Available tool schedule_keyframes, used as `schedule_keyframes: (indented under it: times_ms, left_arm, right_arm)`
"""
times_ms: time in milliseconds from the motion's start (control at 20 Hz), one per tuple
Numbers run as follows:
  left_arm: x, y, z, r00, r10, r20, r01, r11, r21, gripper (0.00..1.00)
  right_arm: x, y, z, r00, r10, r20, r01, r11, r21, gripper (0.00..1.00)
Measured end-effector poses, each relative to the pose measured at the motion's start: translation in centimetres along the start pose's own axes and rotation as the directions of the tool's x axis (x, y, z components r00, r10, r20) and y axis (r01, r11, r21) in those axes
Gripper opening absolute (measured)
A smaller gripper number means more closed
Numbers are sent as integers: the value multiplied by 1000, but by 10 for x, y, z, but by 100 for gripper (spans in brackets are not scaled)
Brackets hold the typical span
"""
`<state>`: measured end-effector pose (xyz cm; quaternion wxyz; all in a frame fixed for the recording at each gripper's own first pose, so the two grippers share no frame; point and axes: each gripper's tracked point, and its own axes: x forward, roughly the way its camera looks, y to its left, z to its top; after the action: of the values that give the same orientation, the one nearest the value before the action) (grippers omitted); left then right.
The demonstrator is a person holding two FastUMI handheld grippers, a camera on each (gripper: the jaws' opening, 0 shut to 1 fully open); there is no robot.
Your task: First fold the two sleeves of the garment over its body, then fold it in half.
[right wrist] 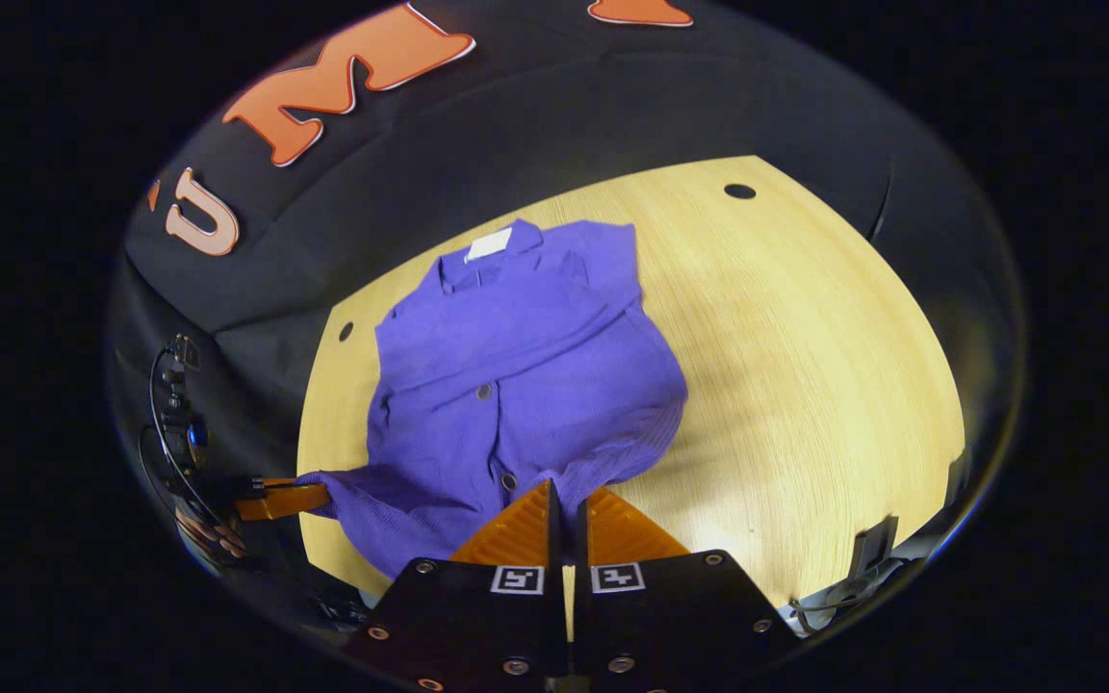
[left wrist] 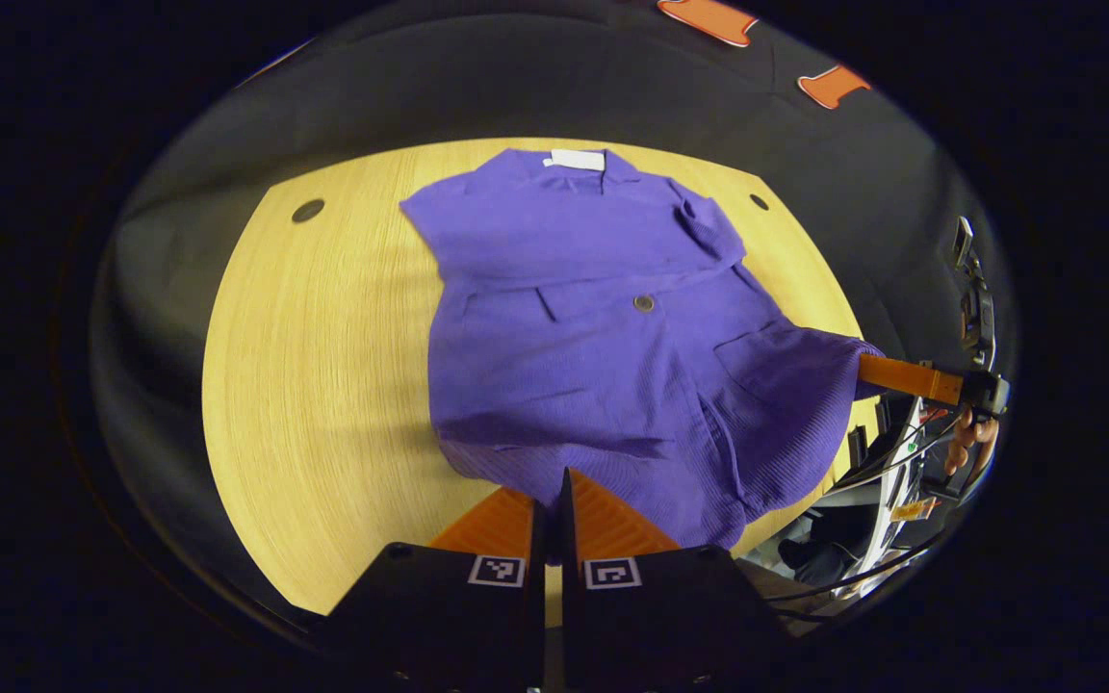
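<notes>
Evidently hem of purple garment [left wrist: 603, 356] was pinched by clenched left gripper [left wrist: 554, 491] and right gripper [right wrist: 564, 500], lifted off table [left wrist: 323, 366] for halving.

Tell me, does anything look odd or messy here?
Nothing damaged. The shirt lies on the table with its hem lifted and bunched, pinched at two corners by the left gripper and right gripper.

Pale wooden table [left wrist: 323, 385], black cloth wall [left wrist: 516, 87]
</notes>
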<state>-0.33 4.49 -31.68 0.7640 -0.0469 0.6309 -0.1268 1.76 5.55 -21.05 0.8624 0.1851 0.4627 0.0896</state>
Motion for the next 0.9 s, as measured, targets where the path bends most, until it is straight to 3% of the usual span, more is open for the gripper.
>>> schedule_keyframes:
  times_ms: [350, 550, 700, 900]
  left_arm:
    - [-25, 20, 106, 992, 21, 128, -30, 997, 71, 8]
    - [-27, 35, 158, 975, 94, 200, -112, 990, 83, 8]
    - [-23, 39, 201, 955, 138, 261, -154, 987, 44, 8]
    - [-6, 56, 245, 926, 188, 326, -165, 981, -99, 8]
  right_arm:
    - [-1, 21, 78, 996, 2, 87, 6, 997, -82, 3]
    - [19, 28, 120, 995, 26, 95, -12, 989, -145, 3]
    - [40, 27, 153, 994, 48, 99, -33, 988, -148, 3]
    - [70, 16, 194, 993, 57, 102, -43, 990, -136, 3]
